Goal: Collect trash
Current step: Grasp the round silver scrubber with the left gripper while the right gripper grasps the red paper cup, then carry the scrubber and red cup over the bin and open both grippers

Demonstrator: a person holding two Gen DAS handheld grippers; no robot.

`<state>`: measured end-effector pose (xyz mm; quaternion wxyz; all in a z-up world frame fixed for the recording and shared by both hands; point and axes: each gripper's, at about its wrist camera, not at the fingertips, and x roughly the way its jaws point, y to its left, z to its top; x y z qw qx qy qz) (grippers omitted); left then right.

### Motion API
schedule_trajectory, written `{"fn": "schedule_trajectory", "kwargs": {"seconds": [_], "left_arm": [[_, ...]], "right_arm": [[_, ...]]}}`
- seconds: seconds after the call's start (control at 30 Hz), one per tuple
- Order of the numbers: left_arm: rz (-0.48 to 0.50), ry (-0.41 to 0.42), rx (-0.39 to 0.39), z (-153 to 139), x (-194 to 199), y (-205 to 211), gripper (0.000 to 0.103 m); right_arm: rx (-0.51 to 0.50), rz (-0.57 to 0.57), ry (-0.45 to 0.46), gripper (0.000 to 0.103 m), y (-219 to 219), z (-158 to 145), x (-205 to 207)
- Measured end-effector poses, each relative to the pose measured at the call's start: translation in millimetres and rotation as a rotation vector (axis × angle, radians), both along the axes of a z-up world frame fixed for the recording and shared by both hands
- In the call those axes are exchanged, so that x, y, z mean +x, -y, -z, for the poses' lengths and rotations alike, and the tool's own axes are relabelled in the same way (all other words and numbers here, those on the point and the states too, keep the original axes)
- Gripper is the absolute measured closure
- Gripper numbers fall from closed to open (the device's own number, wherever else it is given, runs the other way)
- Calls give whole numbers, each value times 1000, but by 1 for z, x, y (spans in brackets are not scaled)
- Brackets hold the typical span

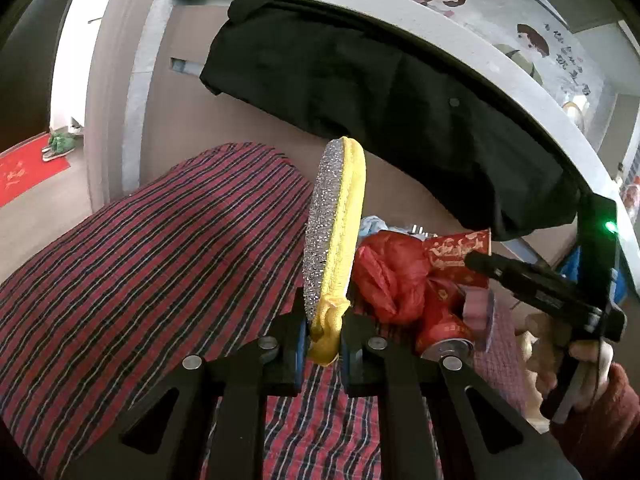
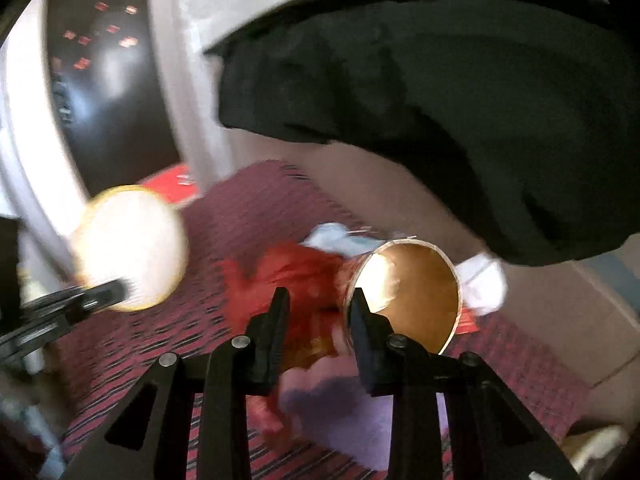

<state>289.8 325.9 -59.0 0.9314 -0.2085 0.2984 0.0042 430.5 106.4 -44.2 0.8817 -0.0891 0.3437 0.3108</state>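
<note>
Two grippers worked over a red striped cloth (image 1: pixel 168 264) spread on a bed or couch. On the left, the left gripper (image 1: pixel 325 334) had its fingers closed on the knotted yellow end of a flat oval scrubber pad (image 1: pixel 332 224); the pad stood on edge above the cloth, long axis running up and away from the fingers, glittery grey face turned left, yellow rim turned right. That pinch took only the bunched tail, so I judged the pad could swing or slip free if the hand jerked; the blur in the right wrist view hinted at quick motion.

Further right lay the trash heap on the cloth: a crumpled red plastic bag (image 1: pixel 386 276), then a red paper cup (image 1: pixel 460 256) lying on its side, long axis roughly level, open mouth facing the right wrist camera. The right gripper (image 2: pixel 316 312) held its fingers apart, the right fingertip (image 2: pixel 358 308) at the cup's rim, the other outside the wall; whether they touched it I could not tell. Closing on that thin wall could crush the cup or roll it away, and the bag beside it could snag.
</note>
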Motion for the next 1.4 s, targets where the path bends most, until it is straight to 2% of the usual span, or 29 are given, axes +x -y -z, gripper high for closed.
{"fn": "schedule_trajectory", "kwargs": {"seconds": [0.1, 0.13, 0.2, 0.27, 0.43, 0.63, 0.8, 1.07, 1.4], "left_arm": [[-17, -2, 23, 0, 1, 3, 90], [-22, -3, 28, 1, 2, 4, 90], [-31, -7, 37, 2, 4, 5, 90], [-29, -8, 46, 1, 6, 8, 90], [-31, 33, 91, -14, 4, 27, 90], [5, 90, 107, -41, -1, 62, 90], [54, 141, 139, -65, -9, 103, 90], [166, 174, 157, -86, -11, 184, 90], [314, 210, 165, -95, -12, 298, 90]], "right_arm": [[-51, 109, -29, 78, -6, 11, 21], [-50, 129, -41, 82, -4, 14, 27], [-18, 144, -81, 87, 6, 20, 35], [37, 133, -113, 98, 18, 19, 36], [48, 120, 17, 100, 34, -8, 1], [66, 92, 113, 100, 48, -43, -40], [70, 116, 180, 100, 73, -62, -68], [64, 211, 273, 100, 141, -80, -108], [46, 375, 336, 100, 247, -85, -144]]}}
